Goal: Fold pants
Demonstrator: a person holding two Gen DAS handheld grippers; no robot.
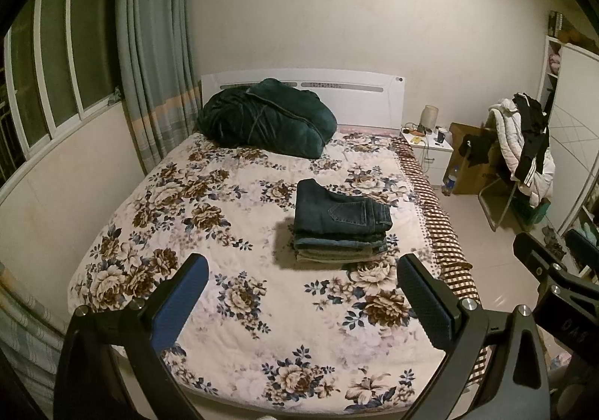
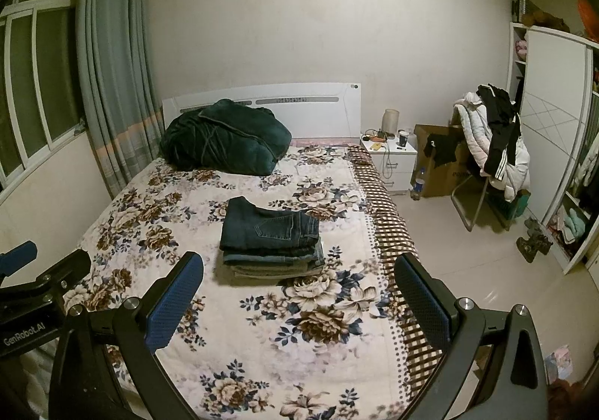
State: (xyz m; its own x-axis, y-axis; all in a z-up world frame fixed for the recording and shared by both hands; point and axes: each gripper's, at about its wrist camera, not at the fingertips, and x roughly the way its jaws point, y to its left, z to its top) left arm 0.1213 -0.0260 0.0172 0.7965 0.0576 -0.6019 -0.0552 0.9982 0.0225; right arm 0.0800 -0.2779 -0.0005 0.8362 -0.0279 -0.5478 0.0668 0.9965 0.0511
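Observation:
A stack of folded pants (image 1: 338,223) lies on the floral bed cover (image 1: 209,233), right of the bed's middle; dark blue jeans are on top, with lighter folded pairs under them. The stack also shows in the right wrist view (image 2: 269,240). My left gripper (image 1: 301,292) is open and empty, held above the foot of the bed, well short of the stack. My right gripper (image 2: 297,292) is open and empty too, at about the same distance from the stack. The right gripper's body shows at the right edge of the left wrist view.
A dark green bundled quilt (image 1: 265,118) sits at the white headboard. A white nightstand (image 1: 430,148) with a lamp and cup stands right of the bed. Beyond it are a cardboard box (image 1: 468,158), a chair piled with clothes (image 1: 524,146) and a wardrobe (image 2: 554,128). Window and curtains are left.

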